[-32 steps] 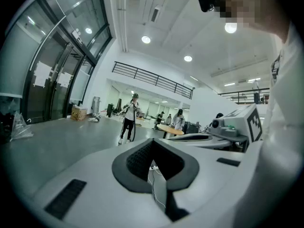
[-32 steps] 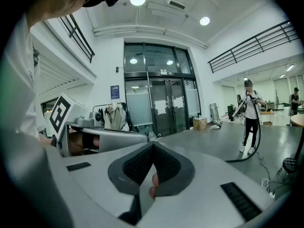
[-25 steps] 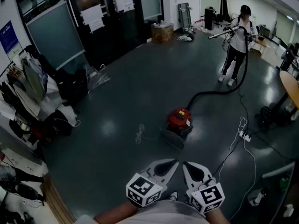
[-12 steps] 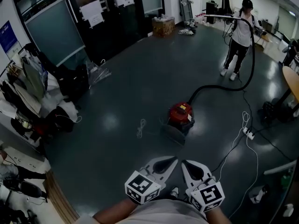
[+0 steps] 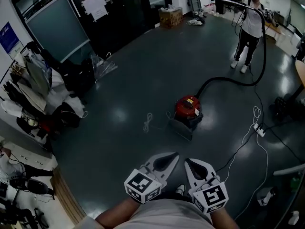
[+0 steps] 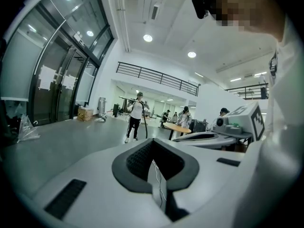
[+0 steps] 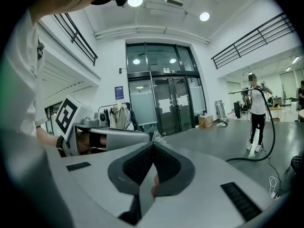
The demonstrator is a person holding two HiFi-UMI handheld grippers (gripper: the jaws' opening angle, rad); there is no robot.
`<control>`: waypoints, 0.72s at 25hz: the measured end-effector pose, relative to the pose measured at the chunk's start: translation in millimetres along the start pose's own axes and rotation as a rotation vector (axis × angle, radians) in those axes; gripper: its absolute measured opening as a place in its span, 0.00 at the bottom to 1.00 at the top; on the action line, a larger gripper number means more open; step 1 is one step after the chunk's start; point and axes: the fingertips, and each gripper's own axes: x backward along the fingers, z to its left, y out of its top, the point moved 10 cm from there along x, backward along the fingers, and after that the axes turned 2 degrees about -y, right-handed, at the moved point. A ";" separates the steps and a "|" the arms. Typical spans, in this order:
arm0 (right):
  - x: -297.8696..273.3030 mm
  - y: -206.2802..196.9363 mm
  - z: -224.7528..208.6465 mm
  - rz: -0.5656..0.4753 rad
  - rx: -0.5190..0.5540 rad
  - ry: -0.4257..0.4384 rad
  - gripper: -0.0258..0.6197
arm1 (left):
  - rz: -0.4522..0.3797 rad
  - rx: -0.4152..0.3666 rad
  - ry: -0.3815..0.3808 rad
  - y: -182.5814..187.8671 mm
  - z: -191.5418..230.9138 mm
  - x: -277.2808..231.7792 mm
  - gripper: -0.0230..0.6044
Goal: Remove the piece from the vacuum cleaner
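red vacuum cleaner [image 5: 187,109], door notices [image 5: 94,5] unreadable, left gripper [image 5: 174,155] and right gripper [image 5: 188,161] jaws together, empty

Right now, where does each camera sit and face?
Head view: on the head, steeply down at the red vacuum cleaner; forearms, left gripper and right gripper show.
Left gripper view: along its shut jaws across the hall; right gripper at right.
Right gripper view: along its shut jaws toward glass doors; left gripper at left.
Shared: all show the standing person holding the hose.
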 end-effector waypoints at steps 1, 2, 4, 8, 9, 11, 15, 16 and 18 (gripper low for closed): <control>-1.1 -1.3 -3.5 0.002 -0.006 0.003 0.06 | 0.001 0.002 0.008 0.0 0.5 -1.4 0.04; -2.4 -2.4 -7.1 0.004 -0.011 0.007 0.06 | 0.003 0.002 0.015 0.0 1.0 -3.1 0.04; -5.3 -3.6 -13.7 0.006 -0.017 0.014 0.06 | 0.007 -0.001 0.024 -0.3 3.0 -7.4 0.04; -17.4 -4.7 -25.3 0.014 -0.016 0.022 0.06 | 0.005 0.001 0.037 0.9 16.1 -16.8 0.04; -22.9 -4.4 -28.2 0.016 -0.016 0.021 0.06 | 0.004 0.001 0.037 1.8 21.9 -19.2 0.04; -36.1 -3.1 -33.7 0.024 -0.015 0.015 0.06 | 0.004 0.003 0.033 3.9 36.2 -24.7 0.04; -69.5 -0.7 -46.8 0.046 -0.014 -0.010 0.06 | 0.007 0.008 0.010 8.0 74.1 -41.2 0.04; -79.7 0.4 -50.4 0.048 -0.016 -0.018 0.06 | 0.009 0.006 0.001 9.2 85.4 -46.5 0.04; -102.5 2.5 -57.6 0.054 -0.019 -0.030 0.06 | 0.016 -0.005 -0.022 12.4 109.8 -57.2 0.04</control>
